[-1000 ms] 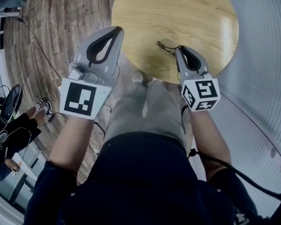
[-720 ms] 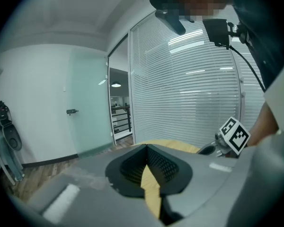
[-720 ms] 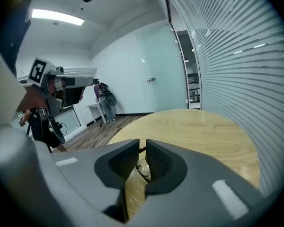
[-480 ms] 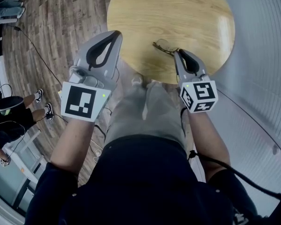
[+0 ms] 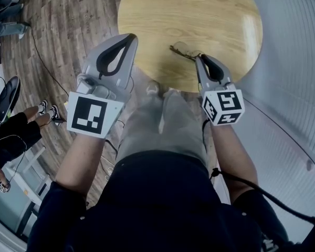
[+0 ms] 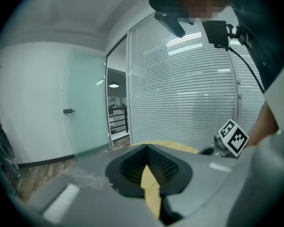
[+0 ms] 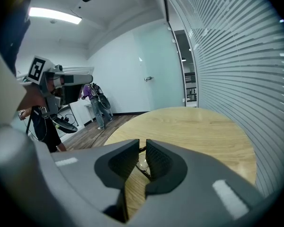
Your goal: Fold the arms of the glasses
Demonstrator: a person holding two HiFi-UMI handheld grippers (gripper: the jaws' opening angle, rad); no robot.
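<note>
Thin dark-framed glasses [image 5: 181, 49] lie on the round wooden table [image 5: 199, 14] near its front edge. My right gripper [image 5: 198, 58] reaches to their right end. In the right gripper view its jaws [image 7: 142, 148] stand a narrow slit apart, closed on a dark part of the glasses [image 7: 141, 164], and a lens shows through the slit. My left gripper [image 5: 131, 37] hangs off the table's left edge over the floor, well apart from the glasses. Its tips [image 6: 146, 148] touch, with nothing between them.
A glass wall with blinds [image 5: 294, 62] curves close along the table's right side. Wood floor with cables [image 5: 42, 51] lies to the left, where a seated person's legs [image 5: 16, 133] show. Another person [image 7: 97, 103] stands by desks beyond the table.
Both grippers have barely moved. The right one stays at the glasses' right end. The person at the left has shifted their legs.
</note>
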